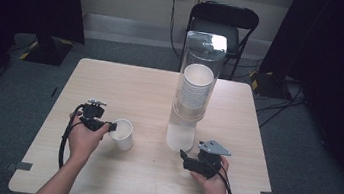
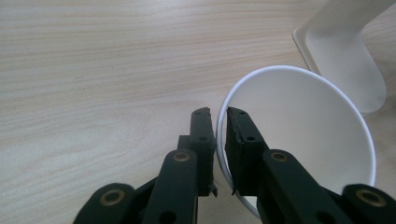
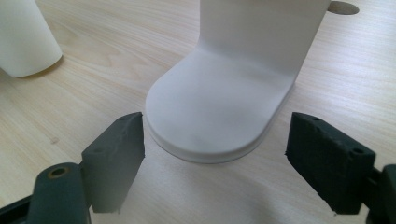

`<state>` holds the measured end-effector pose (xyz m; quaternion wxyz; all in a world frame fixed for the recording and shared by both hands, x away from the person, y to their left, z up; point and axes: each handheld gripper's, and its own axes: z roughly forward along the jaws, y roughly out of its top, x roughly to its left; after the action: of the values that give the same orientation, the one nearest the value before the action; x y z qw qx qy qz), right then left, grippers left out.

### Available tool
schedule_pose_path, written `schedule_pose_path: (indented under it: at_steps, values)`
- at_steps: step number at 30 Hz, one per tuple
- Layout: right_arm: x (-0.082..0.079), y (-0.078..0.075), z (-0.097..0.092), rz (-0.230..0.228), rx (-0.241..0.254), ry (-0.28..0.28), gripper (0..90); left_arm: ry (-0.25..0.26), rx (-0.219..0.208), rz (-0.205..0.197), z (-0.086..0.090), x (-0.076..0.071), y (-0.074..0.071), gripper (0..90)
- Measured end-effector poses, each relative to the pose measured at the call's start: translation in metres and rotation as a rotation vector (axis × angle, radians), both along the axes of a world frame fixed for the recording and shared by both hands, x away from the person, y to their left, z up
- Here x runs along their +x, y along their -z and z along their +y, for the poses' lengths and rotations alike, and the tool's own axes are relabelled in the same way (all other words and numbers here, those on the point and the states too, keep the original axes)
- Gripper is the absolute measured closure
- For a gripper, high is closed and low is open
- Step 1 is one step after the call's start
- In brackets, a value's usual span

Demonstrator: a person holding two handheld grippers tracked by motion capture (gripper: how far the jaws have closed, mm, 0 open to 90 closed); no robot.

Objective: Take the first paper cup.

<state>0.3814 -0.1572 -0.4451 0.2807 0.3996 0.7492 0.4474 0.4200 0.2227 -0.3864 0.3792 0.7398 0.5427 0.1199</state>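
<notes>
left claw (image 2: 220,116) pinching paper cup (image 2: 308,135) rim, right claw (image 3: 215,154) open

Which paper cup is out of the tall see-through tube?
The single paper cup pinched at its rim by the left gripper. The other cups sit stacked inside the clear dispenser tube.

My grippers (image 1: 111,127) are black, and the cup (image 1: 122,134) is plain white. The dispenser (image 1: 181,134) has a white base and clear tube; the table (image 1: 126,86) is pale wood grain.
</notes>
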Motion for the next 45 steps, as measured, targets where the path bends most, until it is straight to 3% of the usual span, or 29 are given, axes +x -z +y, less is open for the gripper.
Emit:
schedule_pose_path:
  at_steps: [5,11,14,16,18,19,21,22,23,29,31,36,43,44,45]
  values:
    - [0.0,-0.001,0.001,-0.027,-0.007,-0.023,14.5,0.025,-0.001,-0.029,0.0,-0.004,-0.002,72.2]
    - [0.001,0.0,0.001,-0.011,0.014,-0.011,15.4,0.057,-0.046,-0.079,0.002,-0.011,-0.006,61.2]
    - [0.0,-0.002,0.0,-0.019,0.017,-0.012,15.6,0.074,-0.039,-0.088,0.001,-0.014,-0.008,55.3]
    - [0.0,-0.002,-0.001,-0.017,0.019,-0.018,15.2,0.082,-0.028,-0.111,0.001,-0.018,-0.011,52.5]
    - [0.001,-0.002,-0.001,-0.015,0.021,-0.016,14.8,0.081,-0.03,-0.156,0.005,-0.024,-0.017,42.9]
    - [0.001,-0.002,-0.001,-0.015,0.021,-0.016,14.8,0.081,-0.03,-0.156,0.005,-0.024,-0.017,38.7]
    - [0.002,-0.002,-0.002,-0.002,0.029,-0.011,15.5,0.114,-0.054,-0.195,0.012,-0.031,-0.024,37.2]
    - [0.003,-0.002,-0.002,0.002,0.033,-0.012,15.8,0.114,-0.054,-0.195,0.012,-0.031,-0.024,36.1]
    - [0.003,-0.002,-0.003,0.006,0.037,-0.009,16.0,0.125,-0.047,-0.231,0.016,-0.038,-0.03,33.3]
    - [0.005,-0.001,-0.005,0.0,0.046,0.005,19.4,0.15,-0.029,-0.292,0.038,-0.057,-0.033,23.9]
    - [0.006,-0.001,-0.005,-0.003,0.051,0.007,20.1,0.159,-0.021,-0.304,0.05,-0.068,-0.027,23.0]
    - [0.01,-0.007,0.0,-0.007,0.028,0.0,19.5,0.157,-0.01,-0.278,0.065,-0.076,-0.01,19.6]
    - [0.016,-0.016,0.006,0.005,0.035,-0.003,16.0,0.141,0.002,-0.225,0.079,-0.082,0.035,19.3]
    - [0.016,-0.016,0.006,0.005,0.035,-0.003,16.0,0.141,0.002,-0.225,0.079,-0.082,0.035,19.3]
    - [0.017,-0.017,0.006,0.014,0.051,-0.005,15.3,0.131,0.017,-0.219,0.08,-0.082,0.046,19.4]
